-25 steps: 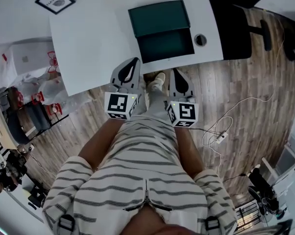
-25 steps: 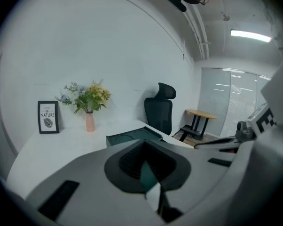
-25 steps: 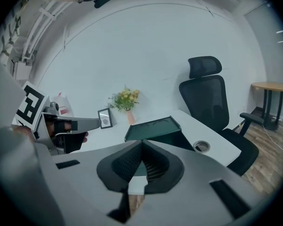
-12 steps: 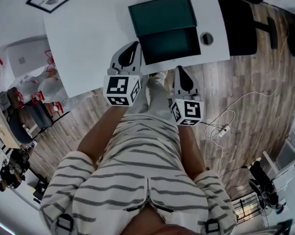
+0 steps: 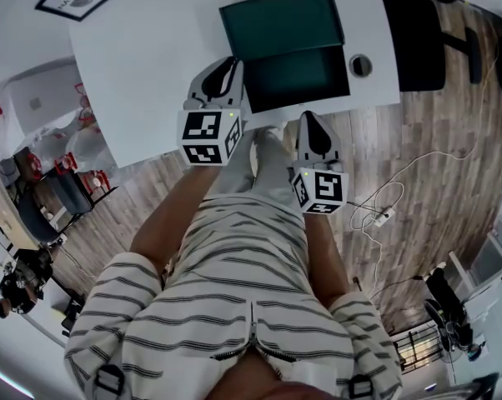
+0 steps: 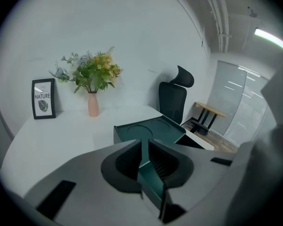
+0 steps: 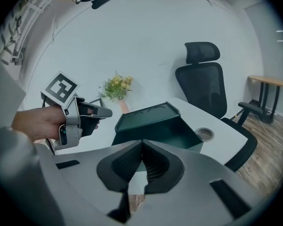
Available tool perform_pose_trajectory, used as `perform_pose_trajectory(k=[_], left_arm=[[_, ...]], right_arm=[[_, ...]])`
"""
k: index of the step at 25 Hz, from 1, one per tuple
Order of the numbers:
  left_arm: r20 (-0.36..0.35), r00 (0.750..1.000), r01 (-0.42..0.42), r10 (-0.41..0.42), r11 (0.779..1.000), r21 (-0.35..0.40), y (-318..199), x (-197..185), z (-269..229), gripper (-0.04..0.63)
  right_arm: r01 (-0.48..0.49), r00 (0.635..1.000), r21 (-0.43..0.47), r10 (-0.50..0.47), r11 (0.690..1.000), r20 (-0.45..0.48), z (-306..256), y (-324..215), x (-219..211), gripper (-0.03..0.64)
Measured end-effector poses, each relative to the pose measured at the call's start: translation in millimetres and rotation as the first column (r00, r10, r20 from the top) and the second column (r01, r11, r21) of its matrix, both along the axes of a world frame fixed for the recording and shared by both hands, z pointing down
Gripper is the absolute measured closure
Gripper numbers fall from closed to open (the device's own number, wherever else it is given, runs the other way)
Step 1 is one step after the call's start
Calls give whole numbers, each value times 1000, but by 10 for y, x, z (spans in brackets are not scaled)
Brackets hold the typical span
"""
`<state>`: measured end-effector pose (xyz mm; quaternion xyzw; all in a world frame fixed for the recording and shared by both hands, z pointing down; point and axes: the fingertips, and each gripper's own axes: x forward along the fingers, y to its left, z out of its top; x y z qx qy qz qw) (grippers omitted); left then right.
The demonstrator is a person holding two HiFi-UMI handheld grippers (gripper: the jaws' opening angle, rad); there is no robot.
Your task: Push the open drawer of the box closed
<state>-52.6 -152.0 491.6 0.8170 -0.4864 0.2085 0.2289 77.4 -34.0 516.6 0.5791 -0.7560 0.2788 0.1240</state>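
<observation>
two pairs of jaws face a dark green box [image 5: 280,23] with its drawer [image 5: 305,77] pulled out
one white table [image 5: 151,57] spreads ahead of both pairs of jaws, and the box sits on it with the open drawer towards them. left gripper [image 6: 145,142]: its jaws have just been opening and stand slightly apart, the drawer's near edge showing in the gap, pads not pressing on it. right gripper [image 7: 141,144]: jaws closed together on nothing, drawer ahead of their tips, not touching.

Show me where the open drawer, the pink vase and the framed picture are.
open drawer [image 5: 301,77], head view, its dark inside floor.
pink vase [image 6: 93,106], left gripper view, its body.
framed picture [image 6: 43,99], left gripper view, middle of the print.
</observation>
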Motion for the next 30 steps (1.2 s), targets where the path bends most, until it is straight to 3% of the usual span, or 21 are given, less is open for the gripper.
perform_pose_trajectory(k=[6,13,19,24,30], left_arm=[[13,1000,22,-21,997,-74,-92,-46,209,509],[-22,998,49,-54,983,-178,-176,-102,428,497],[-51,996,50,-67,958,-283,-212,-134,569,502],[-114,988,60,-109,930,-363,-243,-111,648,508],[-146,980,59,-133,902,-427,-252,-108,686,512]], right_arm=[[0,1000,-25,0,1000,2,101,8,-13,600],[7,1000,-45,-7,999,-1,183,11,-7,595],[6,1000,-54,-6,999,-15,231,32,-2,595],[4,1000,-58,-4,998,-10,264,37,-15,595],[5,1000,-74,-7,997,-20,344,49,-9,586]])
